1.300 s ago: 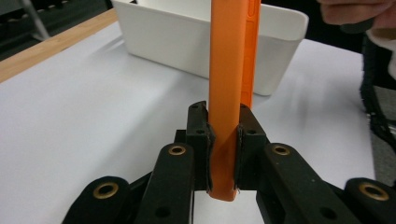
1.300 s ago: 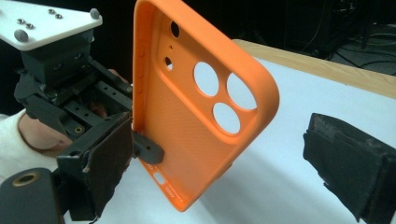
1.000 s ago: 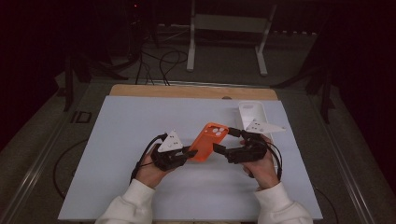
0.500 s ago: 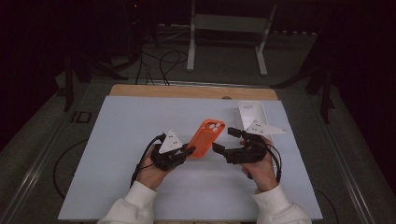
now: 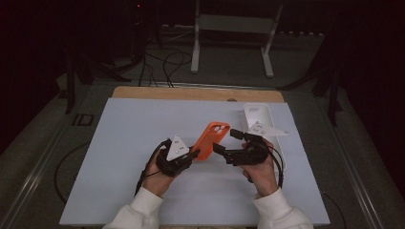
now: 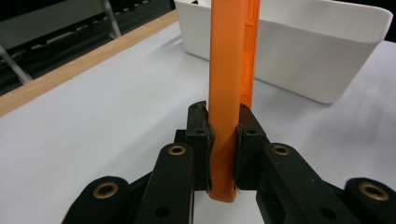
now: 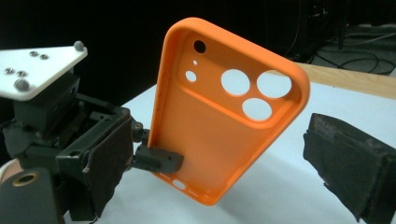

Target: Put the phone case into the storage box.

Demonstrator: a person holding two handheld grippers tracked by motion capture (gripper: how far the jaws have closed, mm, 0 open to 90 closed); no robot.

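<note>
Surface: pale blue-white tabletop (image 5: 124, 157) w/ wood strip along far edge, dark room behind, cables on floor beyond.
Case: orange phone case (image 5: 211, 140) is being held up off the table, mid-table, between the two grippers; tilted, camera-cutout end pointing far/up. In right gripper view its open inner side (image 7: 219, 126) is facing the camera, three round lens holes near top.
Left gripper: left gripper (image 6: 223, 144) is pinching the case's lower end edge-on, pads pressing on both faces, jaws drawn in tight on it; in high view it (image 5: 191, 155) is sitting just left of the case.
Right gripper: right gripper (image 5: 224, 140) is hovering just right of the case, jaws spread, not touching it; one black pad (image 7: 348, 163) is showing at right in its own view, apart from the case.
Tray: white tray (image 5: 260, 119) is sitting at far right of the table, behind the right gripper; it (image 6: 299, 51) is showing behind the case in left gripper view.
</note>
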